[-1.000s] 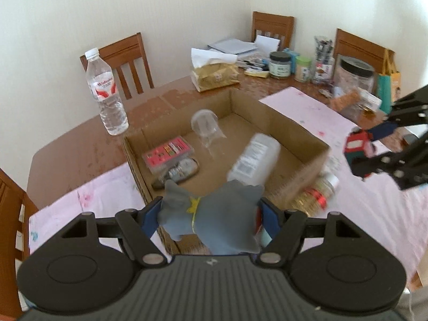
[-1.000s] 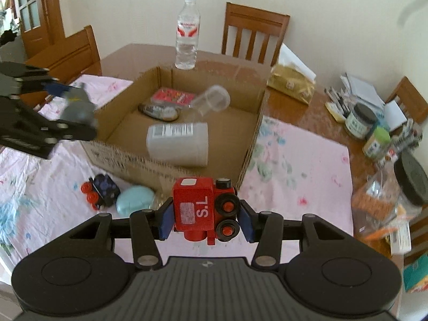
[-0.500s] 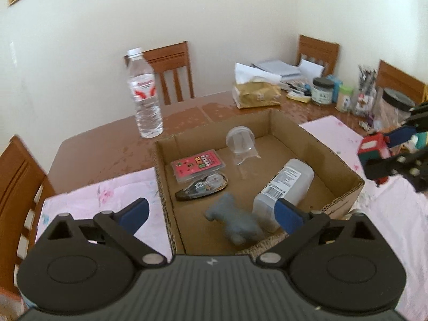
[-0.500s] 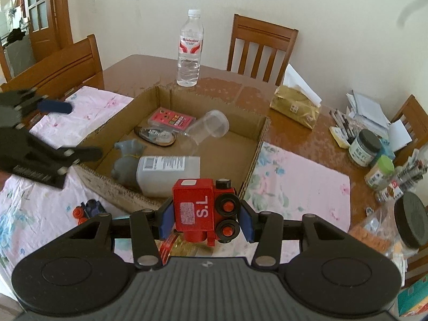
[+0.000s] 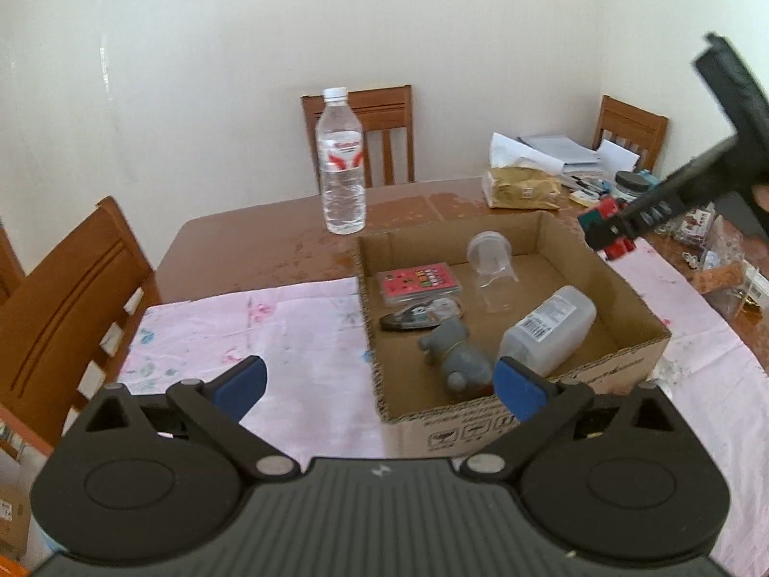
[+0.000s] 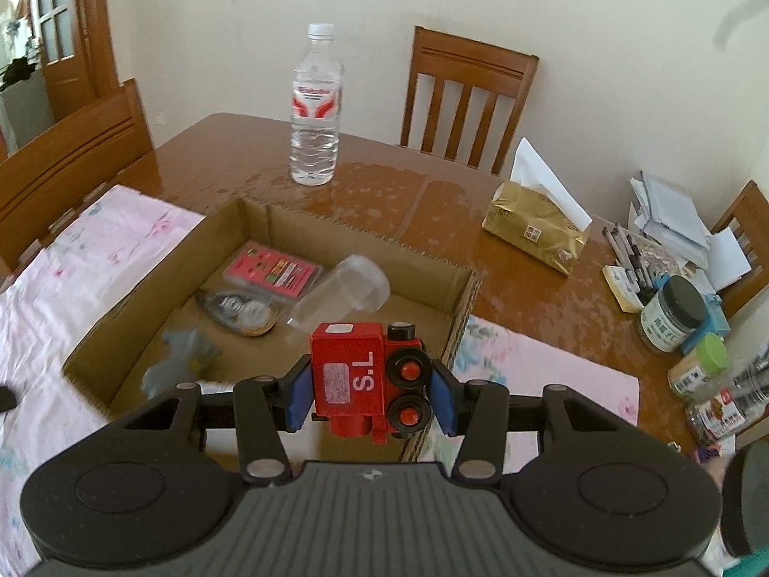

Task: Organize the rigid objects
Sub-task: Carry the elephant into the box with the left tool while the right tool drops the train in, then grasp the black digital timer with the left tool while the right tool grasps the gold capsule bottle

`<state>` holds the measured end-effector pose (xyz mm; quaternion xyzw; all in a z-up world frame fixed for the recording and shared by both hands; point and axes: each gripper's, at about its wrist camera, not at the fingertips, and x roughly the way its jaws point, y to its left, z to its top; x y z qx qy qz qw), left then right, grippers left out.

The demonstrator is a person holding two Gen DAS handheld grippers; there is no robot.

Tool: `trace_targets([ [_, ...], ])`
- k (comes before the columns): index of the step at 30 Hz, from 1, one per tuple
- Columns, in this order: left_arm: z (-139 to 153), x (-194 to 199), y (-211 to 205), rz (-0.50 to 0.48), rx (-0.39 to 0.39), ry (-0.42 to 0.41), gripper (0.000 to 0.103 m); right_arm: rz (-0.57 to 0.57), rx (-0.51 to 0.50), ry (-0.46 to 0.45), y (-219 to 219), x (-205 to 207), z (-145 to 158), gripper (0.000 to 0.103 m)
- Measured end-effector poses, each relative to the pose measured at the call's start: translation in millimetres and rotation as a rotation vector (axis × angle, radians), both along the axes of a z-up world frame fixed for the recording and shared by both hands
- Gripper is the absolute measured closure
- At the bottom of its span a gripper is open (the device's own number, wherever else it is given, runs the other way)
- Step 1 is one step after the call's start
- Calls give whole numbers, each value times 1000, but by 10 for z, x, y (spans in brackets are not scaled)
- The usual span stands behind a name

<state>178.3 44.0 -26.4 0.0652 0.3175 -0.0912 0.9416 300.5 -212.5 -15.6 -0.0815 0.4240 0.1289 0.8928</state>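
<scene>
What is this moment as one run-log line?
left gripper: open, empty | right gripper: shut on red toy train | cardboard box: below

wrist views, angled down, sharing box

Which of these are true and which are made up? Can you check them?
1. The right gripper holds a red toy train. True.
2. The water bottle lies inside the box. False: it stands upright on the table, outside the box.
3. The left gripper is open with nothing in it. True.
4. The grey toy lies on the pink cloth. False: it lies inside the box.
5. A pink card pack is in the box. True.
</scene>
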Motion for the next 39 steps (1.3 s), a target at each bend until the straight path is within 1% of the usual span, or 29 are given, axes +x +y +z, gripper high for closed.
trace_targets([
  [1,-8,-14,29,5,-3,3,2,-7,4,4,8,71,-16,49],
  [2,-17,-26,52,11,-5,9,2,-13,9,4,14,134,-26,45],
  [3,-24,-40,73,19,-4,15,2,-11,15,0,19,188,-32,38],
  [5,-36,-75,111,28,1,23,2,-25,20,-25,36,222,-11,3],
  [6,-41,-96,129,30,3,25,2,-28,29,-43,39,219,10,0],
  [7,-49,-112,149,33,3,30,2,-20,47,-58,39,201,37,0],
  [8,-60,-124,168,35,-1,36,2,-19,51,-52,48,212,49,0],
  [14,-92,-130,201,46,-3,56,2,-41,32,-48,59,89,55,0],
  [24,-103,-160,195,21,-23,55,2,-112,59,-13,3,-432,27,0],
  [29,-160,-176,212,9,-35,68,2,-166,50,20,96,-803,-148,0],
  [32,-193,-191,226,-8,-45,75,2,-203,17,30,198,-977,-308,0],
  [36,-244,-211,217,-36,-41,88,2,-256,2,61,329,-1092,-533,0],
  [39,-293,-240,205,-64,-42,103,2,-276,13,84,418,-1134,-645,0],
])
